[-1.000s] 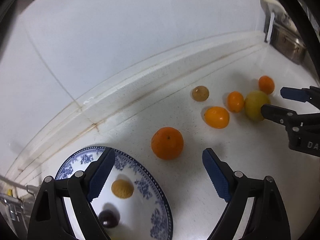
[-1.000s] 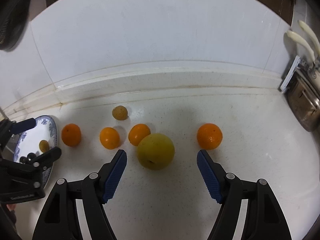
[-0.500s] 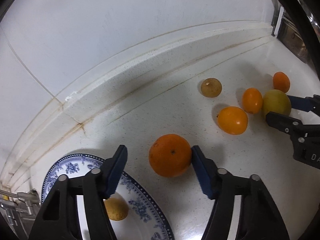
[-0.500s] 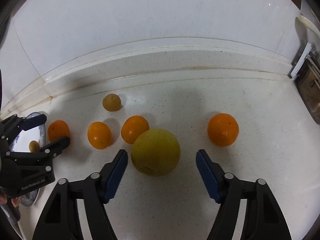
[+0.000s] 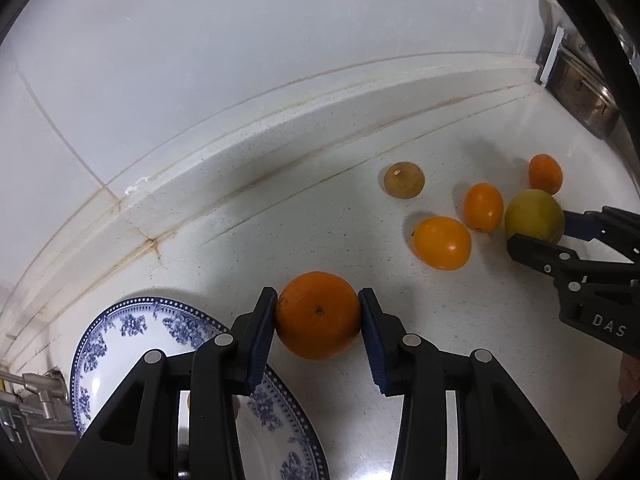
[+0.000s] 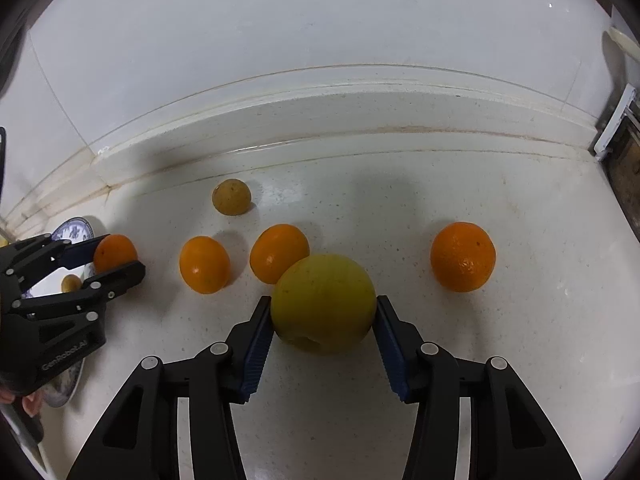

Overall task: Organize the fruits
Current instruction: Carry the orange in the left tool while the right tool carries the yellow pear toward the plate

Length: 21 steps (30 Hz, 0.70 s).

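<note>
left claw (image 5: pixel 318 322) closing on an orange (image 5: pixel 318 320); right claw (image 6: pixel 324 326) closing on yellow fruit (image 6: pixel 323 302); plate (image 5: pixel 100 344) holds a small fruit (image 6: pixel 71 282).

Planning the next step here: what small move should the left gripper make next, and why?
Probably finish closing, then lift: the left gripper is closing, its pads already against the orange, which sits on the counter beside the blue-patterned plate.

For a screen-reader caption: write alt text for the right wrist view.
The right gripper is closing its blue-padded jaws around a large yellow-green fruit on a white speckled counter, pads at its sides. Three oranges and a small brownish fruit lie loose behind it; at far left the left gripper pinches another orange beside a blue-patterned plate.
</note>
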Available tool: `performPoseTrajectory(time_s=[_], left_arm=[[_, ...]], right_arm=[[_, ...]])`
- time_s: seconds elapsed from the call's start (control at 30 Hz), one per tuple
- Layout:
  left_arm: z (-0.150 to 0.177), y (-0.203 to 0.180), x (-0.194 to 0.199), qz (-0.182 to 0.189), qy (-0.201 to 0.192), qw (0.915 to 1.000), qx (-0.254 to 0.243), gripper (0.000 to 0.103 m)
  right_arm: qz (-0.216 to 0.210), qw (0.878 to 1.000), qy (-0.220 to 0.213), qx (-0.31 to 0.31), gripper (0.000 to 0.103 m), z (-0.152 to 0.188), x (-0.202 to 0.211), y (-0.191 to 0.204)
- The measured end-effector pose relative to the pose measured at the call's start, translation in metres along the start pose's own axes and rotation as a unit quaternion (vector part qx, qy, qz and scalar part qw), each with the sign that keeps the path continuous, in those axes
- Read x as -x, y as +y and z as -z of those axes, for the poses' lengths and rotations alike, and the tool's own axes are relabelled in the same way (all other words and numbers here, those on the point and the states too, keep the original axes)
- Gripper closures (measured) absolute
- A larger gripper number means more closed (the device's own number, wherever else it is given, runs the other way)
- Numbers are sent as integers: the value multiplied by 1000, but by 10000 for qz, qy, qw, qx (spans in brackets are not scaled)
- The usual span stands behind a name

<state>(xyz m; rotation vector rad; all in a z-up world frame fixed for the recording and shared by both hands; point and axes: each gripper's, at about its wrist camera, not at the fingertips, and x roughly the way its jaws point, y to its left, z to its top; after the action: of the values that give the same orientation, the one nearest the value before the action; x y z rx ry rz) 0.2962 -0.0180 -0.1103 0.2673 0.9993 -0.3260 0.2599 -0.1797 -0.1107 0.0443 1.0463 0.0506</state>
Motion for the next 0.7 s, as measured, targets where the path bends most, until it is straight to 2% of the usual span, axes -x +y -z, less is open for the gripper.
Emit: performPoseTrajectory(time_s=[0.37, 0.7], left_arm=[[16, -6, 48, 139, -383, 9989, 226, 63], [34, 1, 95, 40, -839, 9956, 424, 63]], right_arm=[[-205, 9990, -368, 119, 53, 5, 33, 8], [-515, 9943, -820, 454, 53, 6, 76, 28]])
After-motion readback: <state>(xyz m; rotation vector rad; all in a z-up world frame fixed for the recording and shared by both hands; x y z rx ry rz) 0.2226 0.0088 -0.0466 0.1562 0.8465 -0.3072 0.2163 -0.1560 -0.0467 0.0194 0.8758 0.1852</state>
